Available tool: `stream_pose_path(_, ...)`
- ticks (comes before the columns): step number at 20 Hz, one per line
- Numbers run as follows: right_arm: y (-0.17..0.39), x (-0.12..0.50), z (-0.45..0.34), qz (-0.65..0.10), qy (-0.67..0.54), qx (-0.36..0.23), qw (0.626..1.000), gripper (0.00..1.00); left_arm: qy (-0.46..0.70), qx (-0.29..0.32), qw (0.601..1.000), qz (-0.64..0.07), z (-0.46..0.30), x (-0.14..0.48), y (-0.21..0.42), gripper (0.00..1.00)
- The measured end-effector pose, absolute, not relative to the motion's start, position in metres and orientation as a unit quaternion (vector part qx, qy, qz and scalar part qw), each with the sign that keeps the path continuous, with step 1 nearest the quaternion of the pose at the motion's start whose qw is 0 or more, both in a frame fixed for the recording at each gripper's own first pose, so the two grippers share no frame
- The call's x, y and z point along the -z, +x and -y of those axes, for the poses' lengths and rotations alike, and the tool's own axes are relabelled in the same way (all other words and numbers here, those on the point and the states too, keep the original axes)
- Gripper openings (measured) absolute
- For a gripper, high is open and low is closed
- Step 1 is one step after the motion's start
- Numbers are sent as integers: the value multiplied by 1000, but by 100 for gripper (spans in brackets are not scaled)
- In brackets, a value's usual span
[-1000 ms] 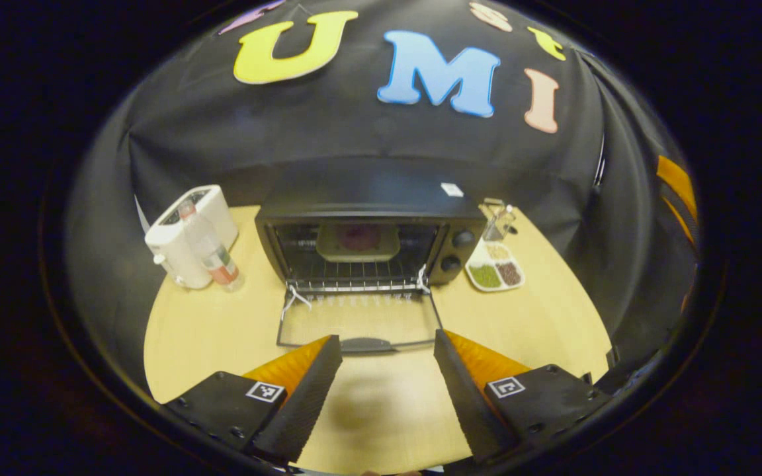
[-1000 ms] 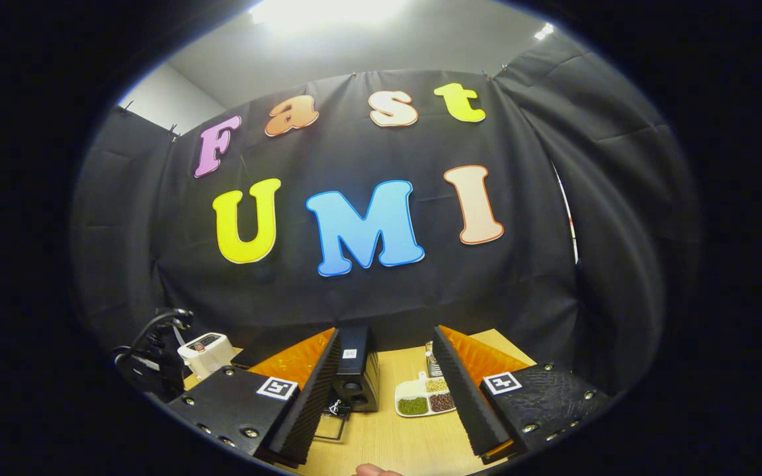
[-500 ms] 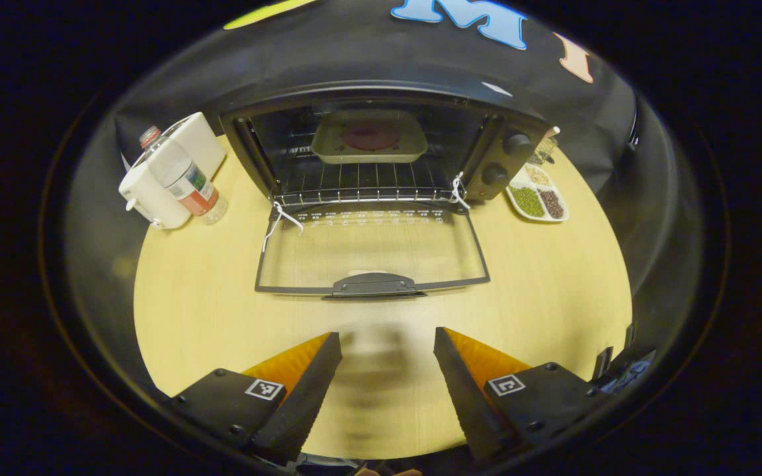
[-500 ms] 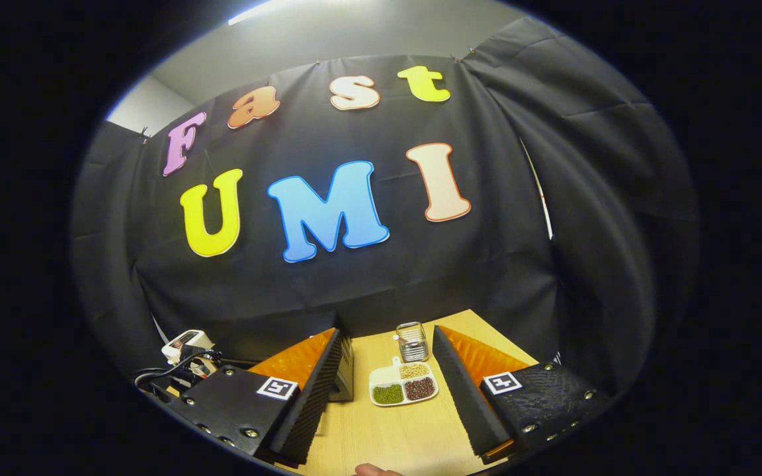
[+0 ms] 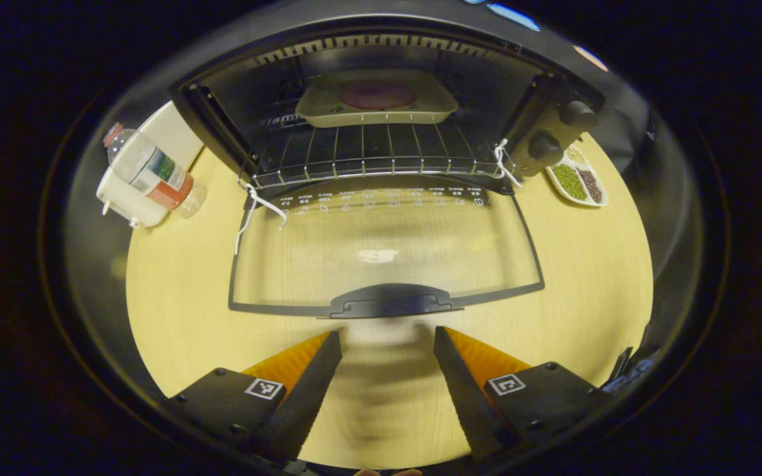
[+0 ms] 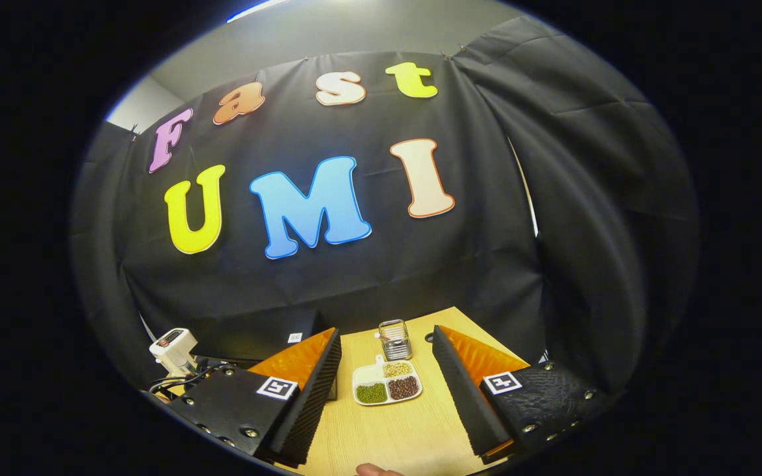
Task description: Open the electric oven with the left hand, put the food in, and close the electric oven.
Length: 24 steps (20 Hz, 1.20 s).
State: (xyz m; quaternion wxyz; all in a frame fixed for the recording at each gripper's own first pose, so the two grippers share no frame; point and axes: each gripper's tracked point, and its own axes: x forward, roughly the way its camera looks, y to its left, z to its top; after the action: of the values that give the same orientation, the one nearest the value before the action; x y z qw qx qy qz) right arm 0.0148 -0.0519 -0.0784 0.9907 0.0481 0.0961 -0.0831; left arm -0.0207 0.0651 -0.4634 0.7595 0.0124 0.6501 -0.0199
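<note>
Since half a second ago you have carried your left gripper point(image 5: 387, 370) closer to the oven: the door handle point(image 5: 391, 302) now sits just ahead of the fingertips, where it lay well apart from them, and the oven mouth looms larger. Your right gripper point(image 6: 386, 383) has swung a little, so the divided dish of beans point(image 6: 386, 385) now sits between its fingers.

Both grippers stand wide open and hold nothing. Your left one lines up squarely with the handle, a sensible stance for catching it to lift the glass door point(image 5: 384, 248), which lies flat on the table point(image 5: 176, 304).

Beyond the door, the wire rack point(image 5: 374, 155) carries the pale tray of food point(image 5: 376, 104) at the back of the electric oven point(image 5: 553, 125), so loading looks done and closing remains. You will need to get under or around the handle, which lies low against the tabletop.

A water bottle point(image 5: 149, 173) and a white appliance point(image 5: 131, 198) stand left of the oven, clear of the door's swing.
</note>
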Motion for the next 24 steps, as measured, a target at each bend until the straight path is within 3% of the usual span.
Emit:
stream_pose_path(4,16,81,49,-102,44,87,990,87,9,16,753,-658,-68,475,-17,92)
stream_pose_path(5,17,81,47,-104,46,87,990,87,9,16,752,-659,-69,478,-17,97)
stream_pose_path(6,17,82,45,-107,50,87,989,87,12,16,752,-659,-69,480,-16,92)
stream_pose_path(8,17,84,42,-111,54,87,989,87,14,16,751,-660,-69,482,-16,96)
stream_pose_path(9,17,84,40,-111,55,87,989,87,13,16,750,-661,-69,484,-16,92)
stream_pose_path(12,16,83,34,-110,51,83,989,87,11,19,753,-658,-69,486,-16,92)
stream_pose_path(13,16,82,32,-108,49,81,990,87,10,18,750,-661,-68,486,-17,96)
stream_pose_path(14,16,81,31,-107,48,79,990,87,9,17,753,-657,-68,485,-15,92)
stream_pose_path(15,16,80,29,-106,46,78,990,87,10,18,756,-654,-68,483,-16,96)
stream_pose_path(17,17,77,27,-103,45,76,991,87,12,19,764,-645,-68,476,-16,92)
stream_pose_path(19,16,78,23,-104,46,73,991,87,10,19,771,-636,-68,468,-16,96)
stream_pose_path(20,16,78,22,-105,46,72,991,87,11,20,776,-631,-68,463,-16,92)
stream_pose_path(21,16,78,20,-105,46,69,991,87,13,21,780,-625,-68,458,-16,100)
stream_pose_path(22,16,77,17,-105,46,66,991,87,12,22,785,-619,-68,452,-15,92)
stream_pose_path(23,17,76,14,-105,46,62,991,87,11,22,791,-612,-68,447,-15,100)
stream_pose_path(24,16,76,11,-104,44,59,992,87,9,23,795,-606,-67,441,-15,96)
